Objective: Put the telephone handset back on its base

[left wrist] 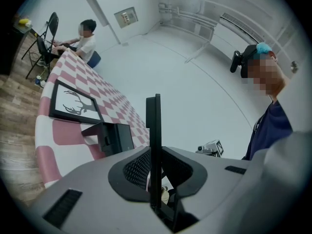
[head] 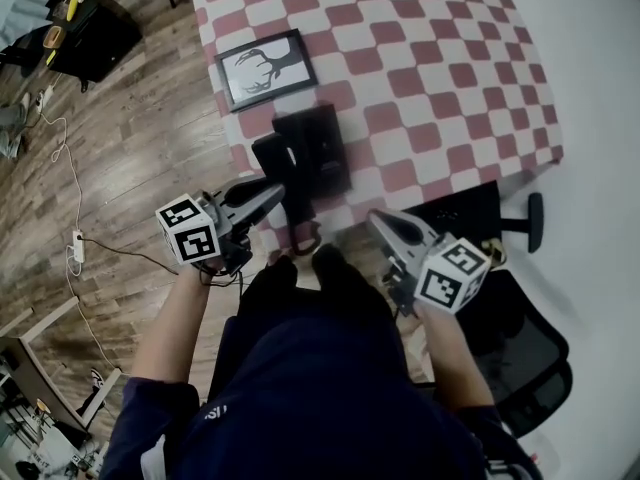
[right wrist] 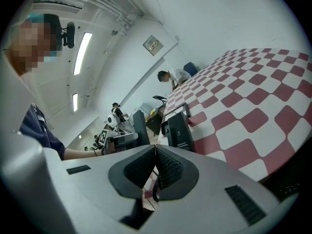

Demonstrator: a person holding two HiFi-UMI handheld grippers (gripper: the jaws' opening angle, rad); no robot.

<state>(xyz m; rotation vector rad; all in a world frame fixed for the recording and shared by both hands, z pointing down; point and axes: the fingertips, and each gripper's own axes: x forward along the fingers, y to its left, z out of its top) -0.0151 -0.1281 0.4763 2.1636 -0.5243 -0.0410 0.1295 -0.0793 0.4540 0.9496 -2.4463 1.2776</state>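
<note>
The black telephone base (head: pixel 325 148) sits near the front edge of the red-and-white checkered table (head: pixel 440 58). My left gripper (head: pixel 276 194) is shut on the black handset (head: pixel 276 166) and holds it just left of the base, over the table edge. In the left gripper view the handset (left wrist: pixel 153 121) stands edge-on between the pads of the left gripper (left wrist: pixel 155 152), with the base (left wrist: pixel 111 138) beyond to the left. My right gripper (head: pixel 380 220) hangs in front of the table edge, right of the base. Its pads (right wrist: pixel 155 150) meet with nothing between them, and the base (right wrist: pixel 176 130) lies ahead.
A framed antler picture (head: pixel 265 68) lies on the table behind the base. A black office chair (head: pixel 525 358) stands at the right, below the table corner. A person (left wrist: pixel 84 38) sits at the table's far end. A power strip (head: pixel 78 246) and cable lie on the wood floor at the left.
</note>
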